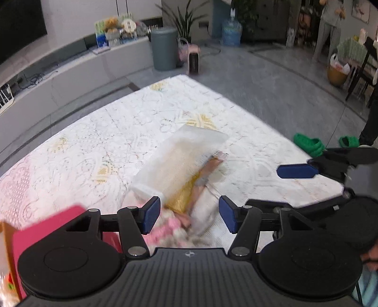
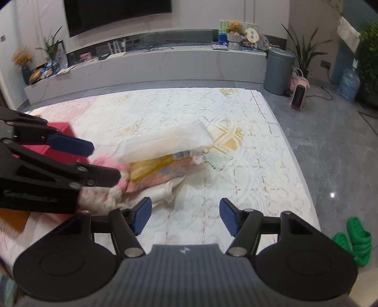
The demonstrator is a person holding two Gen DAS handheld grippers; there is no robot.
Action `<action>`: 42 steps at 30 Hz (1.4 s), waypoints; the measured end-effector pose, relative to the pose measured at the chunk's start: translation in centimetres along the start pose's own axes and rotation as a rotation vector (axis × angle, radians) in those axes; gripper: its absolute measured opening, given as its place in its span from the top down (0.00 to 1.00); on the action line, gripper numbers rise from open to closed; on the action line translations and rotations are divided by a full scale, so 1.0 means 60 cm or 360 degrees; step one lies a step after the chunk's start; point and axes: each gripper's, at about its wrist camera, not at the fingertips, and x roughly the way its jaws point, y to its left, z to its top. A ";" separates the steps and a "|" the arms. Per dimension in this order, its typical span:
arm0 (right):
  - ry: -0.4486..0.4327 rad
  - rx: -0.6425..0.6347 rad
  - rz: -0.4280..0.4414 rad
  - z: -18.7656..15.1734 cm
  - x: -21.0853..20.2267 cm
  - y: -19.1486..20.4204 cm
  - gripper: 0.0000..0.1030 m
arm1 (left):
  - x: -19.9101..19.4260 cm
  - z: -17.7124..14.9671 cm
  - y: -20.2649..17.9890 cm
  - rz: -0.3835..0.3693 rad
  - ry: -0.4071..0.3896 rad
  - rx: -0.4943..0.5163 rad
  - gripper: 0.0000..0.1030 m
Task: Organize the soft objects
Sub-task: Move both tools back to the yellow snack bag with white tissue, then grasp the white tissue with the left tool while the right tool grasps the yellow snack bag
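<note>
Both the left claw [image 1: 189, 216] and right claw [image 2: 185, 217] hang open, empty, over a white patterned mattress [image 2: 236, 177] on grey floor tiles [image 2: 330, 153], near its pile of soft packets [image 2: 165, 153].

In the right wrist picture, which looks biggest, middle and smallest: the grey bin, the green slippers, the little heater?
1. Grey bin
2. Green slippers, though they sit nearer the camera, so this is unsure
3. Little heater

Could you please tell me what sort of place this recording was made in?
Most likely a home living room: a large wall-mounted television hangs above a long low media console, potted plants stand by the wall, and a water jug sits on the tiled floor.
</note>
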 end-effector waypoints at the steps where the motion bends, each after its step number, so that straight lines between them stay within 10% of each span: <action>1: 0.0000 0.0018 -0.0007 0.002 0.009 -0.002 0.39 | 0.010 0.009 0.002 0.0009 0.0017 0.0019 0.29; 13: 0.0026 0.0186 -0.0010 0.027 0.109 -0.022 0.41 | 0.114 0.059 0.021 0.0073 0.0209 0.0069 0.26; 25: -0.0011 0.0231 0.0055 0.025 0.118 -0.030 0.27 | 0.091 0.060 0.023 -0.0053 0.0125 0.0011 0.95; 33: -0.0004 0.0302 0.0155 0.050 0.134 -0.027 0.07 | 0.050 0.074 0.063 0.0068 0.0018 -0.0008 0.97; 42: 0.0103 0.0363 0.0160 0.080 0.190 -0.019 0.16 | 0.060 0.052 0.082 0.0085 0.0028 -0.0082 0.97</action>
